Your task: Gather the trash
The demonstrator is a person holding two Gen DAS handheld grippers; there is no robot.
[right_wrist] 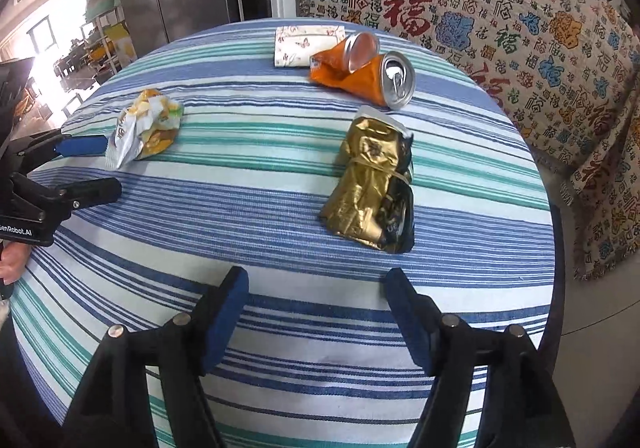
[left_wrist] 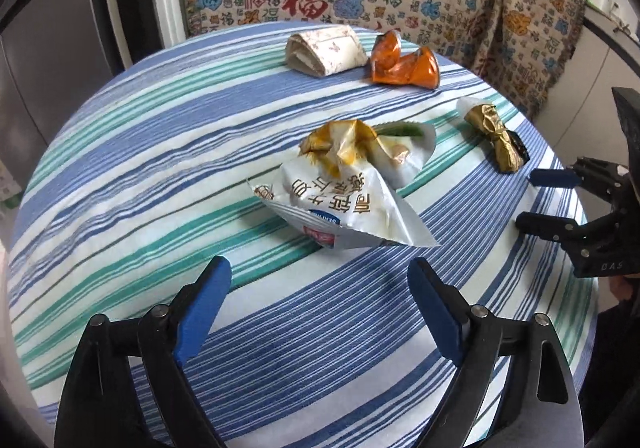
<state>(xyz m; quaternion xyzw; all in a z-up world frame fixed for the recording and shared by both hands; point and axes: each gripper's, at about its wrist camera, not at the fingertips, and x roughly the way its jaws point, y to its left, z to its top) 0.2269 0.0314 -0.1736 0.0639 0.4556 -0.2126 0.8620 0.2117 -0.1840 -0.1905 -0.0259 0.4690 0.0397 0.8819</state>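
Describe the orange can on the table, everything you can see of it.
The orange can is metal, crushed and folded near its middle into a V, lying on its side on the striped tablecloth at the far side of the table. Its silver top, pull tab still attached and opening punched, faces the right wrist camera; the bare concave base points up and back. It lies just beside the folded butterfly-print tissue pack; actual contact is unclear. Neither gripper touches it.

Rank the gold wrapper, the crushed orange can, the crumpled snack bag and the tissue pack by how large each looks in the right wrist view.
1. gold wrapper, nearest the camera, which flatters it
2. crushed orange can
3. crumpled snack bag and tissue pack: too alike to separate
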